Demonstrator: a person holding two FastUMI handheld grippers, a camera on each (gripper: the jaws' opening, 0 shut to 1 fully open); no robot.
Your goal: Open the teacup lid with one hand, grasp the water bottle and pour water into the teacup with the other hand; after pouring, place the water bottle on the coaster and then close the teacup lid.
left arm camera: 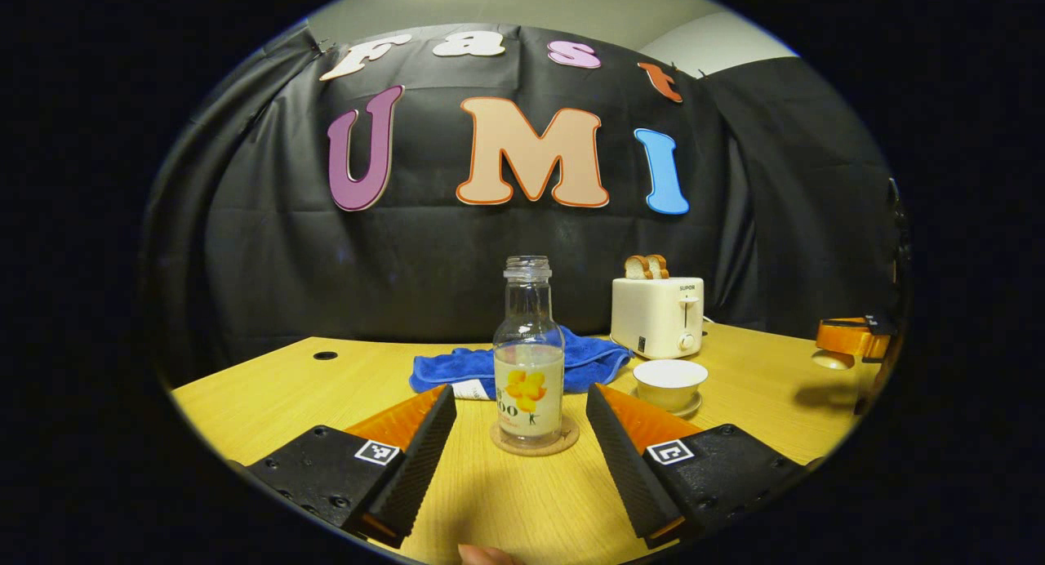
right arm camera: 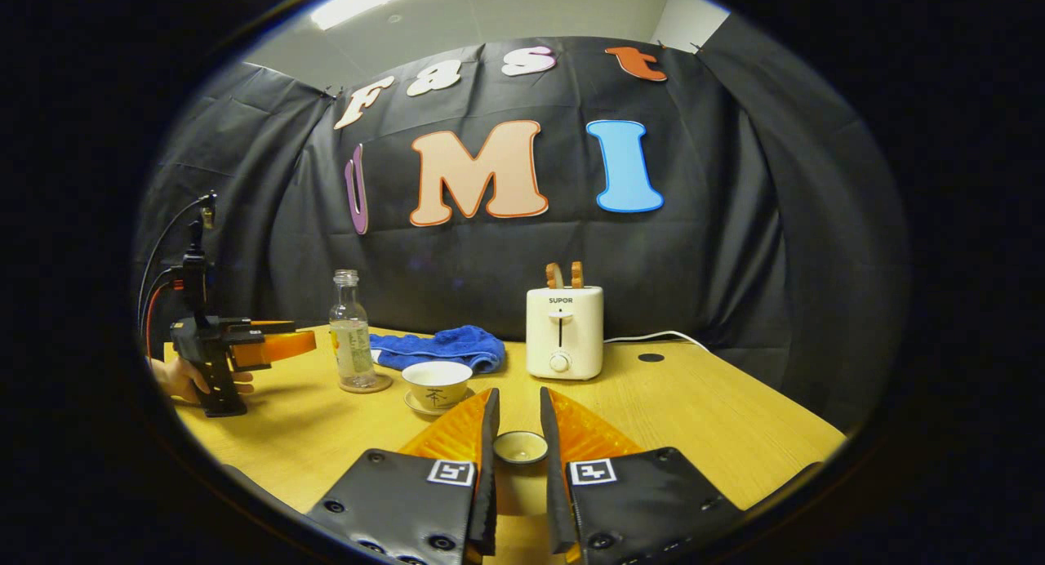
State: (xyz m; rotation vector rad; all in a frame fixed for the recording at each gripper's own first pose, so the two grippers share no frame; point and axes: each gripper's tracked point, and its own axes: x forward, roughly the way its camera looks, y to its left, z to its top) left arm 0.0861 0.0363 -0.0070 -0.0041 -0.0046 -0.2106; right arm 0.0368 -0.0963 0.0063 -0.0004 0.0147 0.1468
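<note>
The water bottle (left arm camera: 528,361) is standing upright and capless on the cork coaster (left arm camera: 535,441), partly filled; the teacup (left arm camera: 670,383) is sitting on its saucer just to the right of the bottle in the left gripper view, open at the top; the blue cloth (left arm camera: 522,359) is lying behind the bottle, and the toaster (left arm camera: 658,315), with bread slices sticking up, is standing behind the teacup. The left tool (left arm camera: 522,434) is hanging with its jaws wide apart either side of the bottle and short of it, touching nothing; bare desk (left arm camera: 269,402) is lying open to the left of the bottle as far as the near edge.

The right gripper view is showing what the other is not: the teacup lid (right arm camera: 520,447), lying knob-down like a small dish, is sitting between the fingers of the right tool (right arm camera: 516,434), nearer than the teacup (right arm camera: 437,383); the jaws are standing narrowly apart, and whether they are pressing on the lid I cannot tell. From here the bottle (right arm camera: 352,330) is standing left of the teacup, with the left tool (right arm camera: 286,341) and the hand (right arm camera: 181,377) holding it further left; right of the toaster (right arm camera: 564,331) the desk is running bare to its far edge.
</note>
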